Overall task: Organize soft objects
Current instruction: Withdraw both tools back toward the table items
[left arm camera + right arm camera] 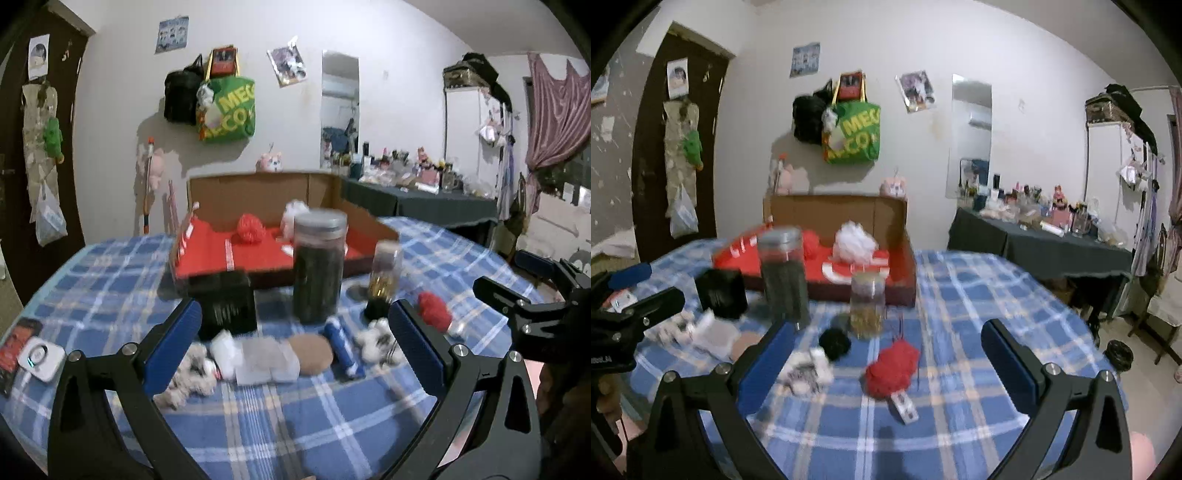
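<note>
- Soft objects: a red pompom (893,369) lies on the tablecloth (979,295) toward the near edge, directly ahead of my right gripper (886,350), with a small tagged item (905,408) just beside it.
- A white-and-black fluffy piece (807,371) and a black pompom (834,343) lie to its left, near the small jar (868,306).
- A second fluffy piece (192,373), a white pad (225,350), a clear case (267,360), a tan disc (310,352) and a blue tube (341,347) sit in a row along the near edge, ahead of my left gripper (295,332).
- Already in the red-lined cardboard box (207,258) at the far edge: one red pompom (251,229) and one white puff (855,242).
- Tall dark jar (319,266) and black box (227,306) stand between the carton and the row.
- Both tools are spread wide and hold nothing.
- I judge the task early: two pieces boxed, most still on the cloth.
</note>
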Motion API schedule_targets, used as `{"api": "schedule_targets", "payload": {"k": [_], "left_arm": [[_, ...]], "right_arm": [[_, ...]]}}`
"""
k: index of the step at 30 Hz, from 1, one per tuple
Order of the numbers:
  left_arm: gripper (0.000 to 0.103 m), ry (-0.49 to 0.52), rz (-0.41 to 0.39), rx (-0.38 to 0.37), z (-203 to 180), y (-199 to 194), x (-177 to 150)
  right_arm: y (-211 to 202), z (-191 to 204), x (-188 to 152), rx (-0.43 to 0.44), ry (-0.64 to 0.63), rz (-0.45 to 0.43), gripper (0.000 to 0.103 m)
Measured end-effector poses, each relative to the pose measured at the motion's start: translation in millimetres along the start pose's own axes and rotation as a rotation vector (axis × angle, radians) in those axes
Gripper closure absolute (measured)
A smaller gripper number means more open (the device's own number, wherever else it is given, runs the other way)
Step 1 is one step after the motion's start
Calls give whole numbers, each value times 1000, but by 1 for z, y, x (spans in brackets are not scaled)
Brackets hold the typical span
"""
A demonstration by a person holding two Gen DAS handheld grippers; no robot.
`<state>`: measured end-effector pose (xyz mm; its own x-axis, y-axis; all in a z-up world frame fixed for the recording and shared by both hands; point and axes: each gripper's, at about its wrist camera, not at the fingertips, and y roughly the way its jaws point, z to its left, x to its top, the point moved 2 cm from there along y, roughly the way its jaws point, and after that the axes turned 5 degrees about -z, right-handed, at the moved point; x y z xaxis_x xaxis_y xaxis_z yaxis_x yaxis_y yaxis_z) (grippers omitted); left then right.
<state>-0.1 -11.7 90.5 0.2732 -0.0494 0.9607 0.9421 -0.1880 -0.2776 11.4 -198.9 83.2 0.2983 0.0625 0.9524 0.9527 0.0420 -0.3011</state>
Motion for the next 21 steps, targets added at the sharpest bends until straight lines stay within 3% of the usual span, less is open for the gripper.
{"api": "schedule_targets", "payload": {"k": [6, 14, 21], "left_arm": [[0, -59, 109, -27, 12, 22, -27], [0, -64, 151, 47, 43, 27, -40], [0, -83, 212, 61, 70, 37, -41]], "right_arm": [[21, -4, -25, 14, 40, 90, 0], [38, -10, -34, 8, 61, 138, 0], [54, -13, -36, -10, 56, 173, 0]]}}
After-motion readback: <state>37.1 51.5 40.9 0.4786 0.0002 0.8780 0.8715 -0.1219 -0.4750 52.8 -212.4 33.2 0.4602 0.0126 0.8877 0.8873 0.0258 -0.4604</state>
